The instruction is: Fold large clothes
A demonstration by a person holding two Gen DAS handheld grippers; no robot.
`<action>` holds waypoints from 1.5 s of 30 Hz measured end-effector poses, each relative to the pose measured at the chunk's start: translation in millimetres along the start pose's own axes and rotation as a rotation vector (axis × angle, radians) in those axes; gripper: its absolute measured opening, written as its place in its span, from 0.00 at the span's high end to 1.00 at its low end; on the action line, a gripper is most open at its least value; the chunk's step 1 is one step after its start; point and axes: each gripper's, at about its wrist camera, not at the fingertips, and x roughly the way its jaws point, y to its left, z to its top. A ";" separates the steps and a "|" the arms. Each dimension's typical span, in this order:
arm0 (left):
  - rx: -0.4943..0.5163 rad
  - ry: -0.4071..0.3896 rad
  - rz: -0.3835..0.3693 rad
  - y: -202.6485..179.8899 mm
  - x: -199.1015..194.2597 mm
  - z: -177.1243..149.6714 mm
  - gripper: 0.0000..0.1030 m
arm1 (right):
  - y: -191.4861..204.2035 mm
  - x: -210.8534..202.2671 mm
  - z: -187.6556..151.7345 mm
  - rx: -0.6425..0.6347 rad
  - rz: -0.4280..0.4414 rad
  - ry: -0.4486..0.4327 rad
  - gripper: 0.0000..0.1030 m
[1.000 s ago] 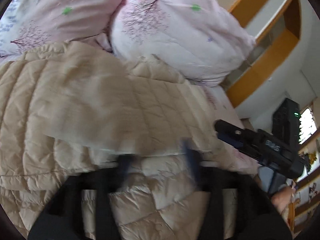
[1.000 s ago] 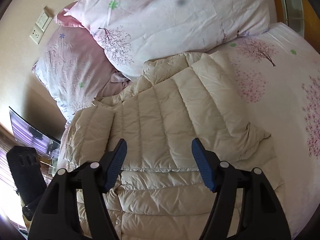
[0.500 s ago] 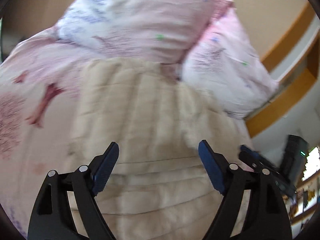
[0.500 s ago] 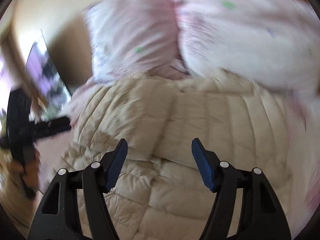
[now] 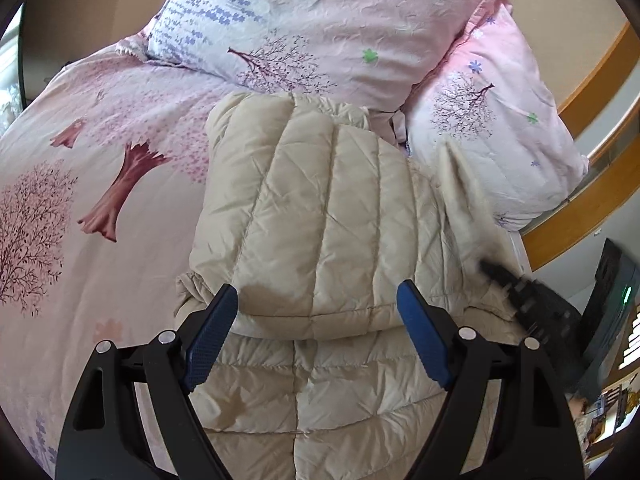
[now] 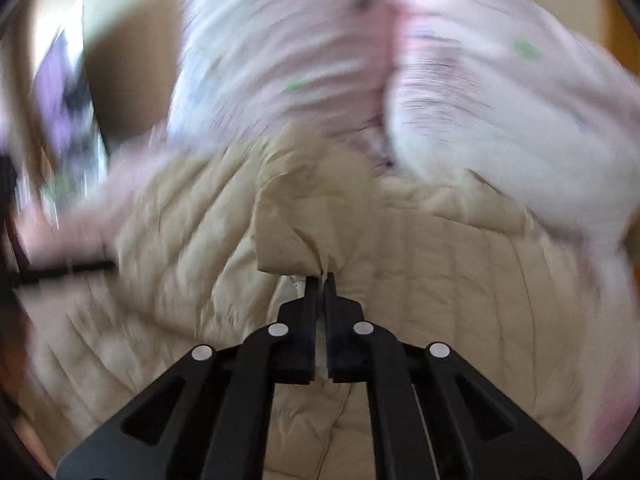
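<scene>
A beige quilted down jacket [image 5: 320, 216] lies on the bed, with one part folded over its body. My left gripper [image 5: 316, 336] is open and empty, its blue pads just above the folded edge. In the right wrist view, blurred by motion, my right gripper [image 6: 320, 280] is shut on a fold of the same jacket [image 6: 296, 232] and lifts it off the rest. The right gripper also shows as a dark blur at the right of the left wrist view [image 5: 520, 292], at the jacket's right edge.
Two pink floral pillows [image 5: 328, 32] lie behind the jacket, against the wall. The pink tree-print bedsheet [image 5: 92, 168] spreads to the left. A wooden bed frame [image 5: 580, 200] and a dark device [image 5: 612, 292] are at the right.
My right gripper has shut on a fold of the jacket and is moving fast. My left gripper let go a second ago, then swung left; it now stays open over the folded edge.
</scene>
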 end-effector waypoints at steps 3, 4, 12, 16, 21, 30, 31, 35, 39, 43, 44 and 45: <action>0.023 -0.004 0.000 -2.6 0.0 -1.6 0.21 | -60.0 -16.2 -3.1 0.300 0.061 -0.043 0.96; 0.026 -0.001 0.000 -2.7 1.3 -2.4 0.21 | -78.5 -15.8 -9.8 0.388 0.079 -0.018 0.95; 0.041 0.014 -0.015 -4.1 5.2 -6.8 0.21 | -151.8 4.7 -46.3 0.710 0.288 0.125 0.52; 0.065 0.000 -0.019 -8.7 -1.2 -7.5 0.20 | -158.8 16.3 -51.9 0.768 0.306 0.157 0.53; 0.086 -0.017 0.000 -10.9 -7.3 -6.5 0.19 | -158.9 22.1 -45.6 0.756 0.313 0.132 0.92; 0.082 -0.018 0.036 -3.3 -6.1 -6.6 0.19 | -145.4 -20.3 -50.1 0.661 0.114 0.021 0.94; 0.085 -0.016 0.040 -3.2 -5.2 -6.9 0.19 | -144.7 -14.8 -56.2 0.656 0.064 0.063 0.94; 0.090 -0.012 0.049 -2.0 -6.2 -8.3 0.19 | -142.5 -4.9 -59.1 0.603 -0.009 0.143 0.76; 0.102 -0.051 0.100 3.2 -17.8 -9.9 0.08 | -144.9 -41.9 -46.7 0.563 -0.056 -0.016 0.73; 0.098 -0.055 0.132 11.1 -21.7 -9.1 0.08 | -141.2 -47.7 -35.9 0.495 0.040 -0.020 0.73; 0.099 -0.048 0.140 12.7 -21.3 -10.1 0.08 | -138.7 -45.1 -34.6 0.481 0.057 -0.005 0.73; 0.100 -0.041 0.145 14.0 -20.7 -11.6 0.08 | -135.0 -41.3 -33.7 0.462 0.075 0.013 0.73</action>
